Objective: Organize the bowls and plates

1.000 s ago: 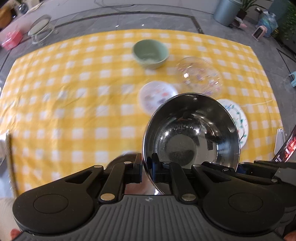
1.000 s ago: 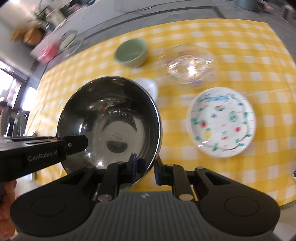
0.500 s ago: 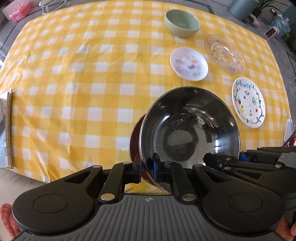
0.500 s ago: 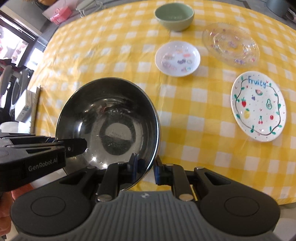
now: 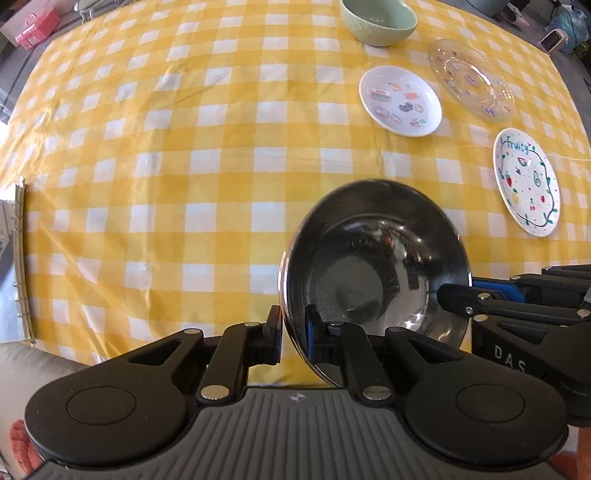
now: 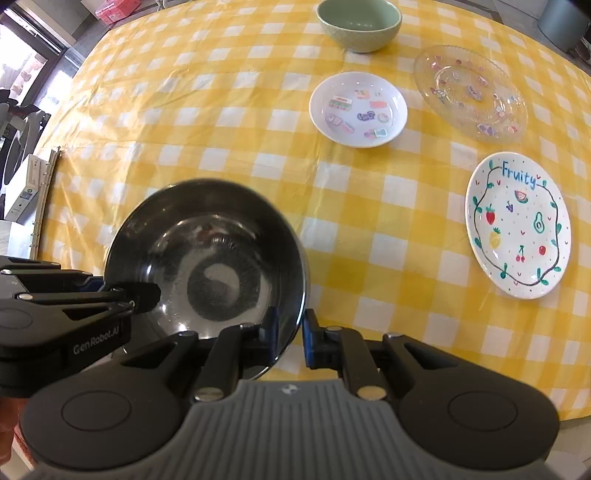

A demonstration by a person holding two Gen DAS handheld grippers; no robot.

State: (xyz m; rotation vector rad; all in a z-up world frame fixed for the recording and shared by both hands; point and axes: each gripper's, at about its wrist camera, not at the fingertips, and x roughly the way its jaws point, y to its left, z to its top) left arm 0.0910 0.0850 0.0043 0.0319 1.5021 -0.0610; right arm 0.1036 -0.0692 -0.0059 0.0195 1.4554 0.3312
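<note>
A shiny steel bowl (image 5: 373, 258) (image 6: 207, 251) hangs low over the near part of the yellow checked tablecloth (image 5: 184, 166). My left gripper (image 5: 293, 332) is shut on its left rim. On the opposite rim my right gripper (image 6: 290, 332) pinches the edge, its jaws closing further on it. Each gripper shows in the other's view, the right gripper (image 5: 454, 295) and the left gripper (image 6: 147, 293). Farther back lie a green bowl (image 6: 358, 24), a small white sticker plate (image 6: 358, 109), a clear glass plate (image 6: 471, 92) and a white "Fruity" plate (image 6: 517, 225).
A ring binder (image 5: 18, 258) lies by the table's left edge. A pink box (image 5: 37, 22) sits on the floor beyond the far left corner, and a grey bin (image 6: 561, 18) stands at the far right. The table's near edge runs just below the bowl.
Both grippers have carried the steel bowl down and toward the table's near edge. The plates and green bowl now sit farther up in both views.
</note>
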